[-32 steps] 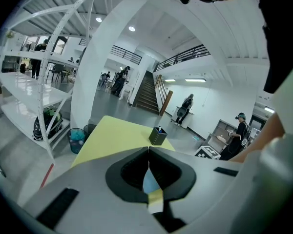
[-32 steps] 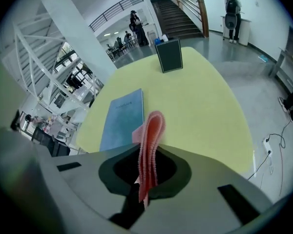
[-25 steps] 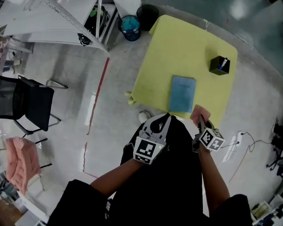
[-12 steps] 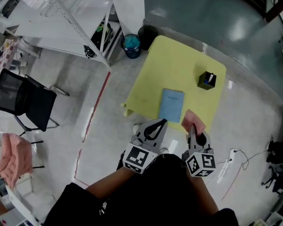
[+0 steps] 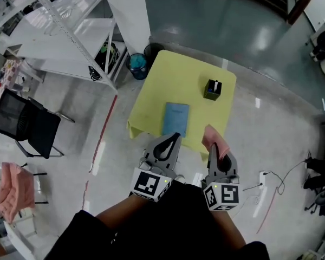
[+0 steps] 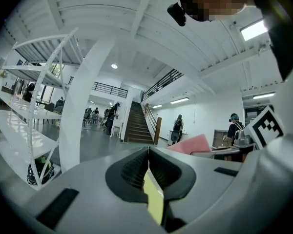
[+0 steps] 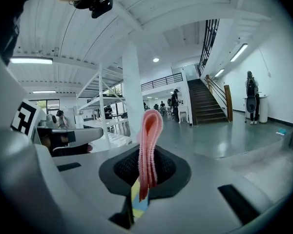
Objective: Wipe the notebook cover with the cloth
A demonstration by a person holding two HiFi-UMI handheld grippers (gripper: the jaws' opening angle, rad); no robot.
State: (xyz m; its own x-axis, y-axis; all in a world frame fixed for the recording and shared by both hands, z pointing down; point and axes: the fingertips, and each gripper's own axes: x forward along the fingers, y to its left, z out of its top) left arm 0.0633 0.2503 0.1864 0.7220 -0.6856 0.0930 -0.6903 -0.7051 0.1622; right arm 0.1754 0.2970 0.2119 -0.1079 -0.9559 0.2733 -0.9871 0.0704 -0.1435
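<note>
A blue notebook (image 5: 175, 119) lies flat on the yellow table (image 5: 179, 80), near its front edge. My right gripper (image 5: 212, 145) is shut on a folded pink cloth (image 5: 214, 141), held off the table's front right corner. In the right gripper view the pink cloth (image 7: 149, 147) stands up between the closed jaws. My left gripper (image 5: 172, 140) is shut with nothing in it, just short of the table's front edge below the notebook; its jaws meet in the left gripper view (image 6: 148, 152).
A black pen holder (image 5: 212, 89) stands on the table's right side. Two bins (image 5: 137, 65) sit by the table's far left corner beside white shelving (image 5: 59, 31). A black chair (image 5: 24, 126) and a pink cloth (image 5: 11, 194) on another chair are at the left. Cables (image 5: 273, 186) lie at the right.
The head view has pulled up and back, so the table looks smaller and farther. Both grippers have come away from the table edge, the right one still holding the pink cloth.
</note>
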